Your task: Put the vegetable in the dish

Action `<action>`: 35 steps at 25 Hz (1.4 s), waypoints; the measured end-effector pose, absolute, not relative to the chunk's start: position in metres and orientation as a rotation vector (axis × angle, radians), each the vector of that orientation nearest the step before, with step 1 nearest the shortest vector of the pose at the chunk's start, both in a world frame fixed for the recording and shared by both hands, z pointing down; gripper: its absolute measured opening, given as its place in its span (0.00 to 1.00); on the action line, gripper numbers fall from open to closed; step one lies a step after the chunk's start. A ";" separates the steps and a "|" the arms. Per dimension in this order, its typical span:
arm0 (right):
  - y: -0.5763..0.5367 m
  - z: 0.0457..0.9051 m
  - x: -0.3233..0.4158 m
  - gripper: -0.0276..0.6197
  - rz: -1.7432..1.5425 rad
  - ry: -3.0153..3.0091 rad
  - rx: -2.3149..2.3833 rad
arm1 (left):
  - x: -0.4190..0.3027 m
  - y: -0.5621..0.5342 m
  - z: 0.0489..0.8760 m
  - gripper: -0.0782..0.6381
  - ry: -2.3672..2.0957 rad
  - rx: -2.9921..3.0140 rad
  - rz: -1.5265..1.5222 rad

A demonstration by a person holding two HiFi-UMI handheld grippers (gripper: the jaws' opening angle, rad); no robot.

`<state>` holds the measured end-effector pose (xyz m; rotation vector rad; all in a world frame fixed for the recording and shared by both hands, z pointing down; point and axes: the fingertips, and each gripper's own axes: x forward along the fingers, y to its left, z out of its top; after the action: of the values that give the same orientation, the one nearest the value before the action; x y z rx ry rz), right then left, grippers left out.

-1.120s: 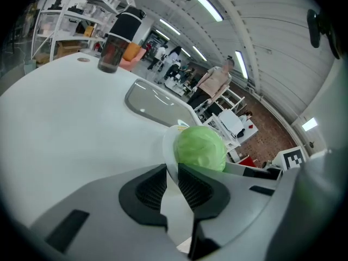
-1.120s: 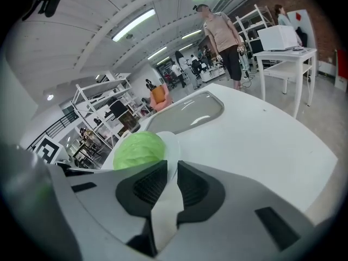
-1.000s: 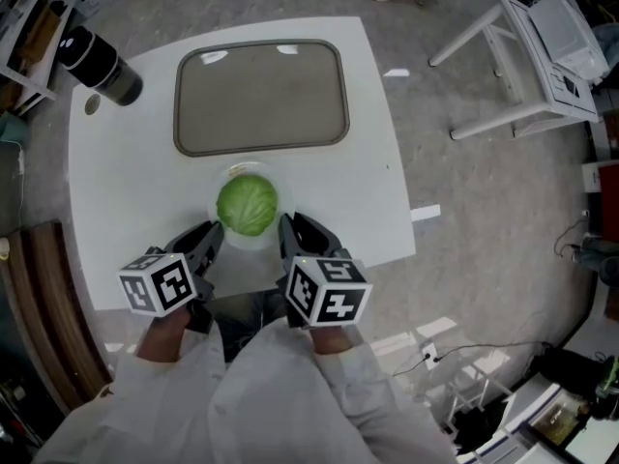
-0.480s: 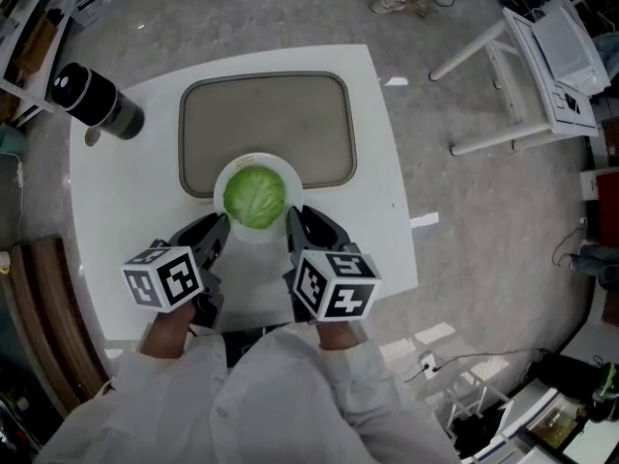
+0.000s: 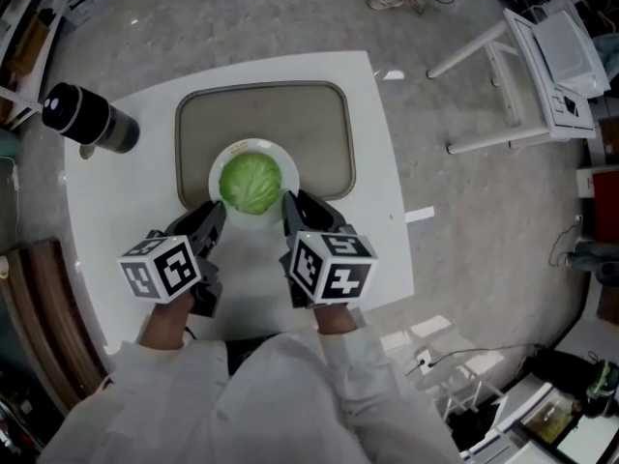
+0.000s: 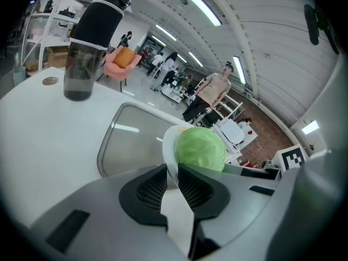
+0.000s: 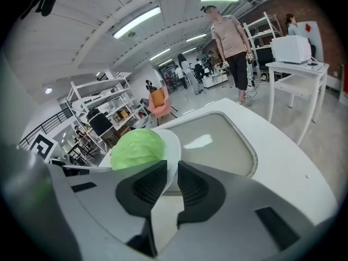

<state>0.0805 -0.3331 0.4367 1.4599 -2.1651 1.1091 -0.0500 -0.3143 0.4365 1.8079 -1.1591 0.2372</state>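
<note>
While left gripper [image 5: 209, 224] and right gripper [image 5: 294, 209] pinch the plate [image 5: 223, 159] (cabbage [image 5: 250, 184] aboard) mid-frame, the carry probably needs level lowering onto the tray [image 5: 319, 124].

The counter [image 5: 372, 153] is smooth glossy white, the tray [image 5: 309, 129] matt grey, the dish [image 5: 288, 174] shiny white, the cabbage [image 5: 250, 183] waxy and veined, the left tongs [image 6: 172, 171] and right tongs [image 7: 172, 168] matt grey plastic with ribbed black pads [image 6: 149, 186].

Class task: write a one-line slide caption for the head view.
Left gripper and right gripper pinch a white plate carrying a green cabbage over a grey tray on a white table.
</note>
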 end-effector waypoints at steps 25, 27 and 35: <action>-0.396 0.485 0.085 0.15 1.146 -2.075 1.523 | -0.045 -0.384 0.481 0.19 -1.166 1.865 0.313; -0.399 0.490 0.086 0.15 1.153 -2.068 1.527 | -0.044 -0.388 0.485 0.19 -1.166 1.870 0.320; -0.412 0.499 0.088 0.15 1.155 -2.040 1.541 | -0.042 -0.402 0.496 0.19 -1.161 1.867 0.346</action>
<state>0.0877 -0.4116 0.4991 1.5410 -2.0403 1.1547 -0.0424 -0.4023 0.4955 1.8674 -1.1611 0.3465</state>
